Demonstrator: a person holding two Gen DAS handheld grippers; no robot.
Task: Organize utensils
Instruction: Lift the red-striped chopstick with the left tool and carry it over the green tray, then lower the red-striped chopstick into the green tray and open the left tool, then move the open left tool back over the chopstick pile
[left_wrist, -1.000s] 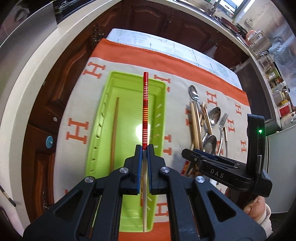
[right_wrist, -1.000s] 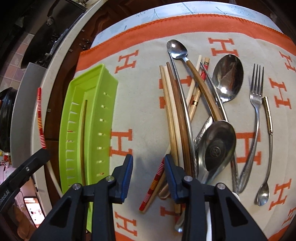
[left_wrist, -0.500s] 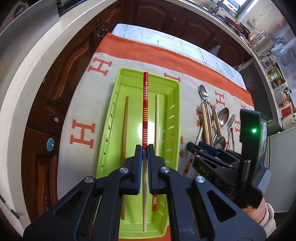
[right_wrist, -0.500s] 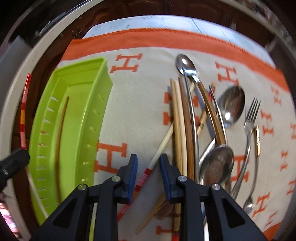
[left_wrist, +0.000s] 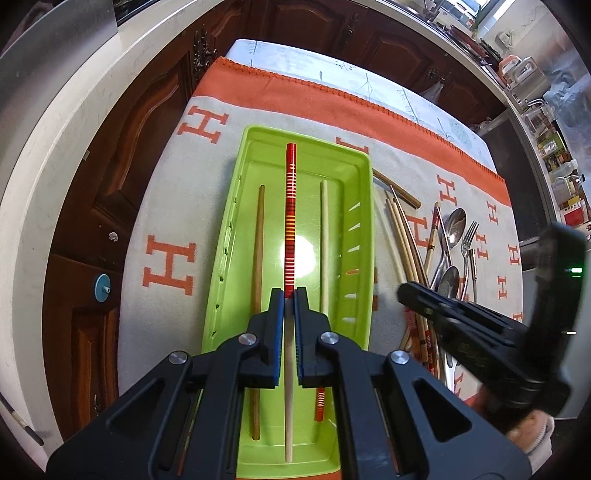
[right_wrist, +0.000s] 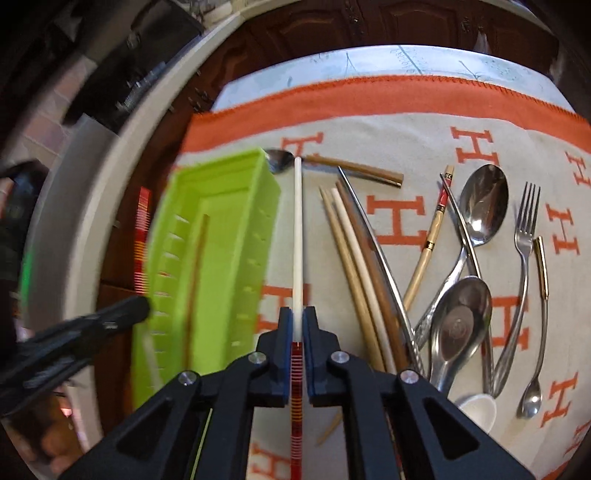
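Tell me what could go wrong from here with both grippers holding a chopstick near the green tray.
1. The left gripper pinches the red striped chopstick near its middle, and its far end sits over the green tray's far rim; lowered like this, it might catch there.
2. The right gripper's white-tipped chopstick points at a spoon beside the tray corner and could knock it when swung.

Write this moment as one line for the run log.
left gripper: shut on red-striped chopstick, above green tray | right gripper: shut on second striped chopstick | spoons, fork: on cloth
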